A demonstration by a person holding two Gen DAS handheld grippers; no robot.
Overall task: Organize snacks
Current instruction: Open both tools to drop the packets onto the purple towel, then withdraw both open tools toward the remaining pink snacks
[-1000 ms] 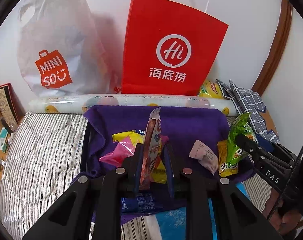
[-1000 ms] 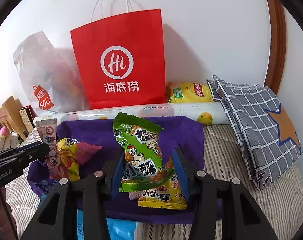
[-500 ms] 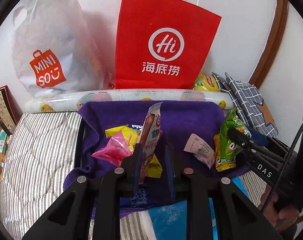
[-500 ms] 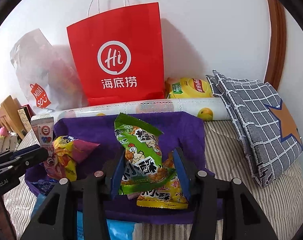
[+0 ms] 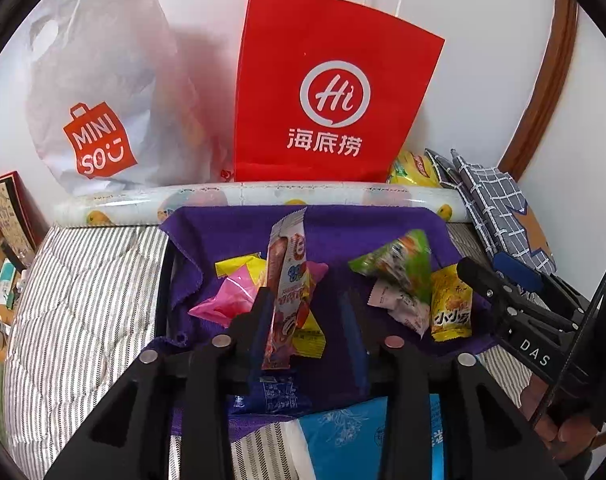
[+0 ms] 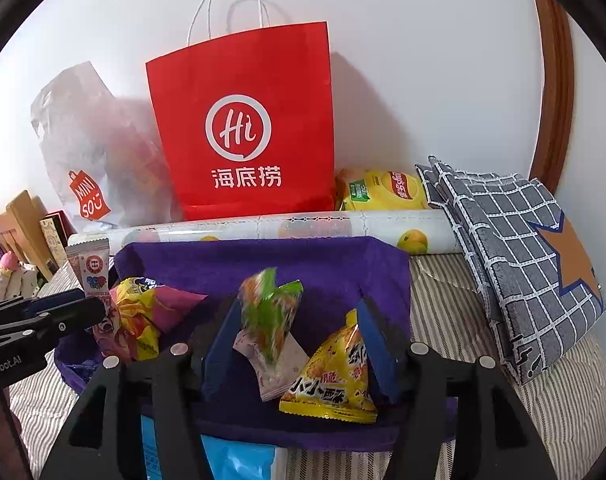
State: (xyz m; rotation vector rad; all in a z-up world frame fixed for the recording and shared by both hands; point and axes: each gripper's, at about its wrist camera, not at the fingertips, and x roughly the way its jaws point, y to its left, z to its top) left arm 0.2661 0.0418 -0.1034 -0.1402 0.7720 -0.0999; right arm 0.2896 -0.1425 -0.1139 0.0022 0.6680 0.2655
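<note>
A tall pink-and-white stick packet point(image 5: 287, 280) stands between the opening jaws of my left gripper point(image 5: 305, 320). It leans on the left pad, with a gap to the right pad. The jaws of my right gripper point(image 6: 299, 340) are also opening. A blurred green packet point(image 6: 271, 308) drops free between them over the purple towel point(image 6: 263, 256). Below it lie a yellow packet point(image 6: 335, 376) and a small white packet point(image 6: 279, 364). In the left wrist view, the right gripper point(image 5: 483, 268) sits beside the green packet point(image 5: 399, 264). The left gripper point(image 6: 95, 308) enters the right wrist view at the left.
A red paper bag point(image 5: 327, 92) and a white plastic bag point(image 5: 99, 92) stand against the wall behind a patterned roll point(image 5: 263, 196). A grey checked cushion point(image 6: 515, 264) and a yellow chips bag point(image 6: 383, 192) lie at the right. A pink bag point(image 5: 227, 300) rests on the towel, on striped bedding point(image 5: 83, 300).
Both pairs of jaws have widened. The green packet has slipped out of the right gripper and is tipping down. The stick packet is no longer pinched and leans on the left pad.
</note>
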